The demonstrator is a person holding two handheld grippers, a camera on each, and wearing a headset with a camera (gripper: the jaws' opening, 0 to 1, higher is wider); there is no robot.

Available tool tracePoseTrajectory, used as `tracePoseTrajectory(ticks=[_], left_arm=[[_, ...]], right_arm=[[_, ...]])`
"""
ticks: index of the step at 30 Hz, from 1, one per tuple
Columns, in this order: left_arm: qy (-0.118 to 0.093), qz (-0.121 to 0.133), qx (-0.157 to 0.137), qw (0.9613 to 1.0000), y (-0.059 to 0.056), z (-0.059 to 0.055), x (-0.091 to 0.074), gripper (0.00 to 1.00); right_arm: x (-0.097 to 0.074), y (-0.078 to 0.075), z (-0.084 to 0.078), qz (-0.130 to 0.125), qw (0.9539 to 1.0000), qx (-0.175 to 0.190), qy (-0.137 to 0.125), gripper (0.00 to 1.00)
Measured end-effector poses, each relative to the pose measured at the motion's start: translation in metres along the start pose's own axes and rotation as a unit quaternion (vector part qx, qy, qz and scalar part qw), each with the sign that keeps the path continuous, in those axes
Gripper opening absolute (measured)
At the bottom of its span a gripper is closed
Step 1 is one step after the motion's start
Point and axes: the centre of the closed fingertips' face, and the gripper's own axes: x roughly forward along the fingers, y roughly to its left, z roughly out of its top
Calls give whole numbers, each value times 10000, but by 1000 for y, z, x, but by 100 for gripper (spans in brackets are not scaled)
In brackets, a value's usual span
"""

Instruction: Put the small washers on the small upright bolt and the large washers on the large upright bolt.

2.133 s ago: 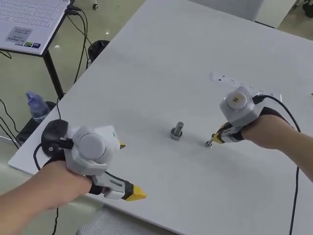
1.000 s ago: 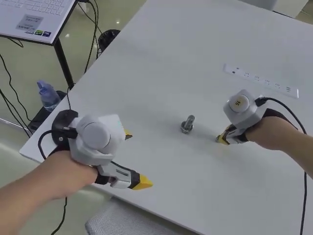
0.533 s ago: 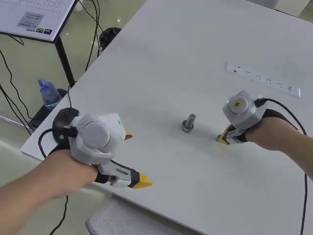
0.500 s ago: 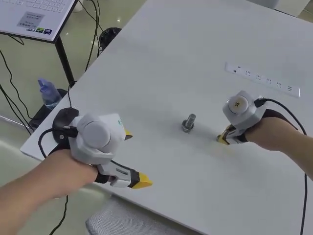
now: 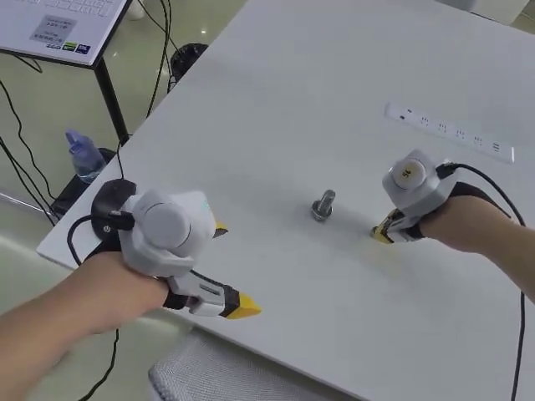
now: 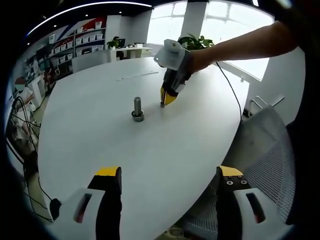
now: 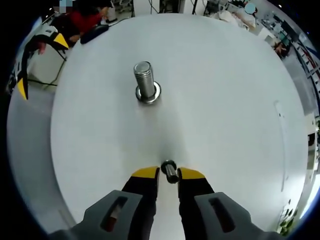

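The small bolt [image 7: 169, 167] is seen standing on the white table [image 5: 276, 100] right between the yellow tips of the right gripper [image 7: 169, 175]. The jaws are drawn in to a narrow gap no wider than the bolt itself. One tip appears to touch the bolt, but a thin dark line is seen at the other, so whether it is clamped cannot be told.

The large bolt [image 7: 144, 77] is seen upright, well ahead of the right gripper's tips and slightly to one side. A single washer [image 7: 156, 93] is seen as a flat ring around its foot, lying on the table. Whether more are stacked beneath it cannot be made out. Two bolts are counted in all, one small and one large, and one washer.

The left gripper [image 6: 168, 175] is held near the table edge, well apart from both bolts. Its jaws are spread wide and nothing is held between them. In the left gripper view the large bolt is seen far ahead, with the right gripper just beyond it.

A white power strip [image 5: 447, 134] is laid on the table beyond the right gripper. A mesh chair [image 6: 265, 145] is seen beside the left gripper, below the table edge. A laptop [image 5: 50, 21] and a plastic bottle [image 5: 82, 154] are seen off the table, on the far side of the left gripper.
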Motion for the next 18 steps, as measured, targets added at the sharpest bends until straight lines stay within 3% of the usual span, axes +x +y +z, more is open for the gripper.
tracePoseTrajectory(ticks=[12,18], left_arm=[[-16,-23,20,10000,-3,2,0,77],[-19,-27,103,9999,-6,5,-2,77]], right_arm=[[-4,-2,3,-33,9999,0,-112,21],[-13,-10,5,-91,9994,93,-313,22]])
